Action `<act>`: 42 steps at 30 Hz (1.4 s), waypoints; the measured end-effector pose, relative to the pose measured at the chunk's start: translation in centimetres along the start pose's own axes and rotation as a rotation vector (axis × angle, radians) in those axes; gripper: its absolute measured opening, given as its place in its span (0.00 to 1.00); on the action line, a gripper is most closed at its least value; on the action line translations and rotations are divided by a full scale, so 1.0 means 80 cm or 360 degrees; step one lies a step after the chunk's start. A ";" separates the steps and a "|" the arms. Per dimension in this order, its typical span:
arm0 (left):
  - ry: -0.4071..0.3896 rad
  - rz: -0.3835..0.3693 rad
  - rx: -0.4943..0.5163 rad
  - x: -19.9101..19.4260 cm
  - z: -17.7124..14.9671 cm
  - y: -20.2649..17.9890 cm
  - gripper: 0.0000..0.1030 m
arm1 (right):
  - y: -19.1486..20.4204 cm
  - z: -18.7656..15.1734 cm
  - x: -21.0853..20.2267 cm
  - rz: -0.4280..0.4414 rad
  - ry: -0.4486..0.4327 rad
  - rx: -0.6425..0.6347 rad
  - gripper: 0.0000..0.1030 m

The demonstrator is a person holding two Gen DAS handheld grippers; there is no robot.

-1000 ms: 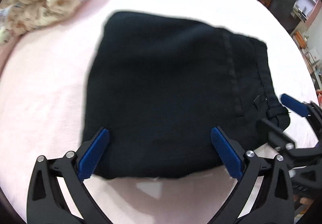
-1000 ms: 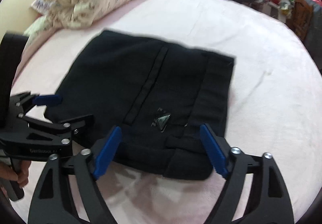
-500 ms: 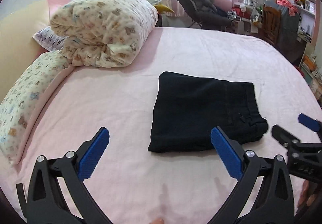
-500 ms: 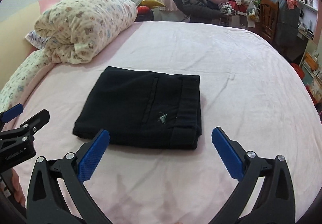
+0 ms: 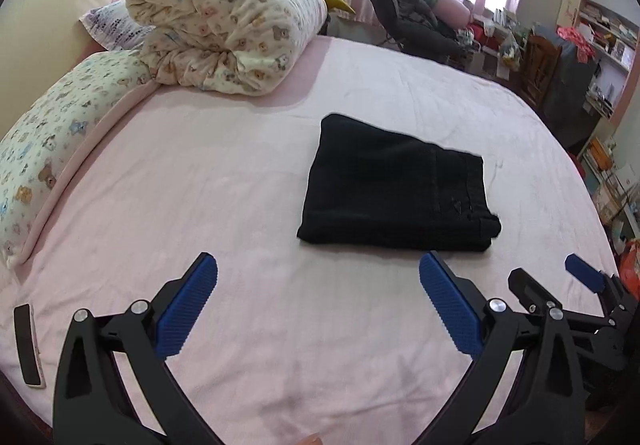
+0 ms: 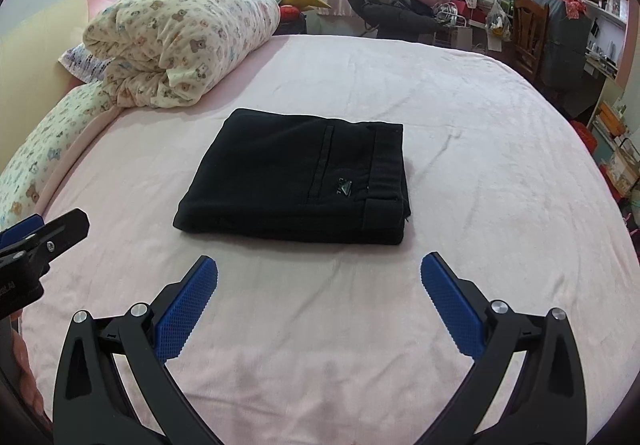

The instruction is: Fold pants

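Note:
The black pants (image 5: 394,189) lie folded into a compact rectangle on the pink bed sheet (image 5: 240,185); they also show in the right wrist view (image 6: 298,177), waistband and a small logo to the right. My left gripper (image 5: 318,301) is open and empty, held back from the near edge of the pants, above the sheet. My right gripper (image 6: 319,299) is open and empty, also back from the pants. The right gripper shows at the right edge of the left wrist view (image 5: 560,285); the left gripper shows at the left edge of the right wrist view (image 6: 44,231).
A rolled bear-print quilt (image 5: 224,21) and a long pillow (image 5: 52,149) lie at the bed's far left. A small black strip (image 5: 28,349) lies on the sheet near left. A chair with clothes (image 6: 380,1), a wooden chair (image 6: 528,33) and shelves stand beyond the bed.
Both grippers have pulled back and up from the pants, which now look smaller and farther off. The pants lie still, free of both grippers.

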State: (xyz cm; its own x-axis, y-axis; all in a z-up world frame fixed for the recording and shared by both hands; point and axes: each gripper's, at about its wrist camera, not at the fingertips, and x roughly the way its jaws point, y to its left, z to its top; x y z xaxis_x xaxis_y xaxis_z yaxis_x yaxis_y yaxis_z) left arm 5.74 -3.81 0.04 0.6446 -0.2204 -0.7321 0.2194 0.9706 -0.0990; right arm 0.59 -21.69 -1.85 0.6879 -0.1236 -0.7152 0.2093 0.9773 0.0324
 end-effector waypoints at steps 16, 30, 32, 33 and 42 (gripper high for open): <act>-0.0102 0.0042 0.0065 -0.027 -0.018 0.011 0.98 | 0.018 -0.018 -0.018 -0.0037 0.0003 -0.0002 0.99; 0.0045 0.0061 0.0200 -0.012 -0.033 -0.004 0.98 | 0.015 -0.030 -0.028 -0.0087 -0.0001 -0.0019 0.99; 0.0057 0.0093 0.0239 -0.009 -0.035 -0.010 0.98 | 0.012 -0.031 -0.029 -0.0099 -0.0004 -0.0017 0.99; 0.0064 0.0109 0.0260 -0.008 -0.036 -0.012 0.98 | 0.009 -0.032 -0.030 -0.0109 -0.0006 -0.0013 0.99; 0.0082 0.0206 0.0321 -0.002 -0.040 -0.022 0.98 | -0.004 -0.037 -0.032 -0.0136 -0.0002 0.0002 0.99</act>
State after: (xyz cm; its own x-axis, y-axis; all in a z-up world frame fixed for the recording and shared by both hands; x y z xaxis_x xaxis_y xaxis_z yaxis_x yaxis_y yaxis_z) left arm 2.91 -5.16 -1.84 0.6395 -0.0852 -0.7640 0.2825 0.9503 0.1305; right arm -3.27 -21.19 -2.09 0.6681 -0.2068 -0.7147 0.2683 0.9629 -0.0279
